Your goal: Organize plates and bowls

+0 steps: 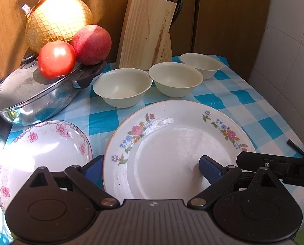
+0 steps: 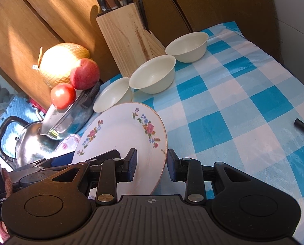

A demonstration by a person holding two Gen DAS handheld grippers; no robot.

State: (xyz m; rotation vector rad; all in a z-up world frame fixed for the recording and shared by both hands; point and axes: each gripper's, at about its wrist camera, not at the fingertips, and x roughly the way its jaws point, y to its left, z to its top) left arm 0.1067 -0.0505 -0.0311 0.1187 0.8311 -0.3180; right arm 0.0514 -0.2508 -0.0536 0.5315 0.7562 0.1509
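A floral dinner plate [image 2: 129, 140] sits on a blue-checked tablecloth [image 2: 244, 106], its rim between the pads of the right gripper [image 2: 151, 166], whose jaws stand a little apart and do not visibly pinch it; whether the plate is lifted cannot be told. The left gripper [image 1: 152, 168] hangs spread wide over the same plate, grasping nothing. Beside it lies a pink-flowered plate [image 1: 43, 149]; three cream bowls [image 1: 122, 86] line up before a knife block [image 1: 145, 34]. A firm, square grip on the rim, then a level carry, would likely suit stacking.
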